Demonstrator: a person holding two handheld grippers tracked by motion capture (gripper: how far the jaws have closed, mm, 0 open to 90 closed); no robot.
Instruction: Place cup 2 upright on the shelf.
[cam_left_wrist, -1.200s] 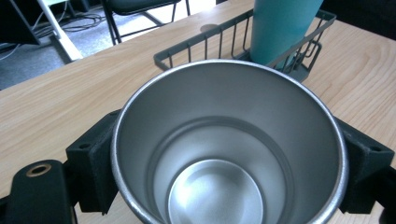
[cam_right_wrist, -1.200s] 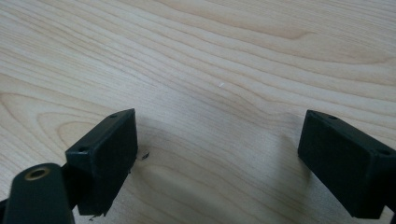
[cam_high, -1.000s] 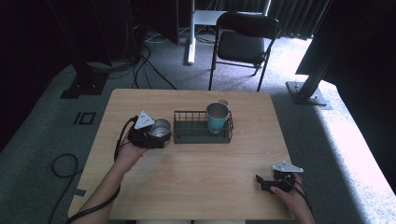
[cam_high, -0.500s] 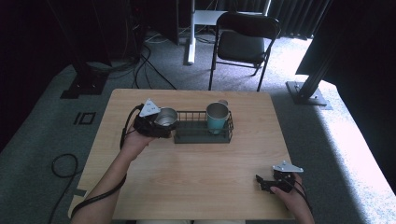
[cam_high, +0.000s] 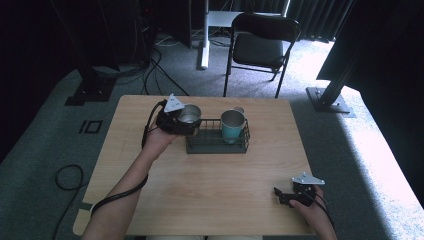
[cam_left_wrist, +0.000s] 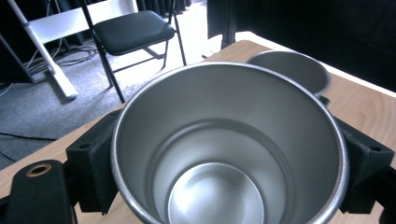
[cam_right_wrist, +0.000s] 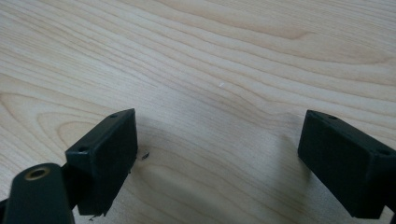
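My left gripper is shut on a bare steel cup and holds it upright in the air at the left end of a dark wire basket. A teal cup stands in the right part of that basket. In the left gripper view the steel cup opens toward the camera, empty, with a black jaw pressed on each side. The teal cup's rim shows beyond it. My right gripper lies near the table's front right corner. In the right gripper view it stands open over bare wood.
The wooden table has free room in front of the basket. A black folding chair stands behind the far edge, with cables on the floor to its left. The left gripper's cable hangs along the person's forearm.
The left gripper has carried the steel cup up and to the right, from beside the basket's left side to its left end. The right gripper has stayed in place.
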